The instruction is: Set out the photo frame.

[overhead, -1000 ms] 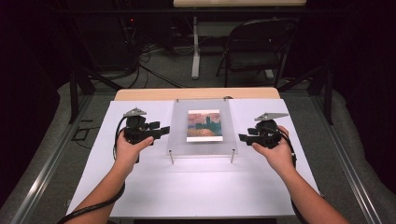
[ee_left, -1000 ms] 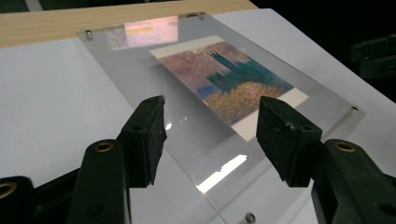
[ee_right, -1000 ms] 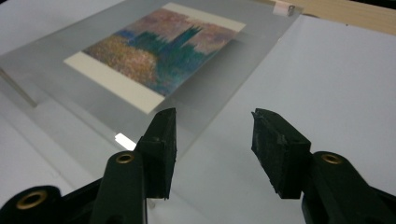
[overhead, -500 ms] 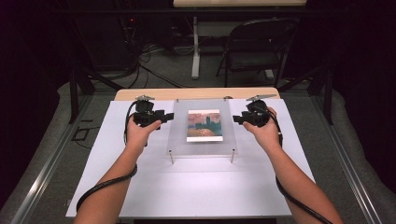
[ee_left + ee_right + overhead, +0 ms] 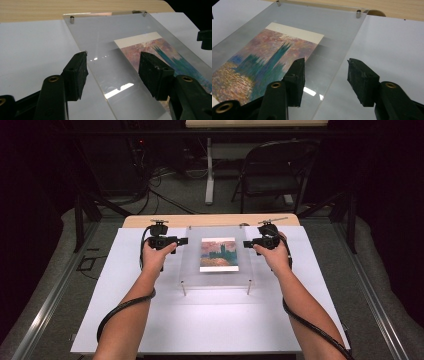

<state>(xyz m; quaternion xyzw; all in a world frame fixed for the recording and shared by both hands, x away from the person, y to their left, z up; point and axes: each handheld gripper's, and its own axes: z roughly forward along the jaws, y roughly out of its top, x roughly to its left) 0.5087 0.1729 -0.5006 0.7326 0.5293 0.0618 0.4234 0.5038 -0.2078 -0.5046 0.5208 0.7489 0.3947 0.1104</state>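
free: white sheet near side | obstacle: clear panel, corner posts

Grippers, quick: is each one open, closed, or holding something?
Left gripper: open, astride the clear panel's edge, holding nothing.
Right gripper: open, likewise.

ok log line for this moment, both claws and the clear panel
left claw: open, astride panel's left edge | right claw: open, astride right edge | clear panel: on standoffs, painting print beneath
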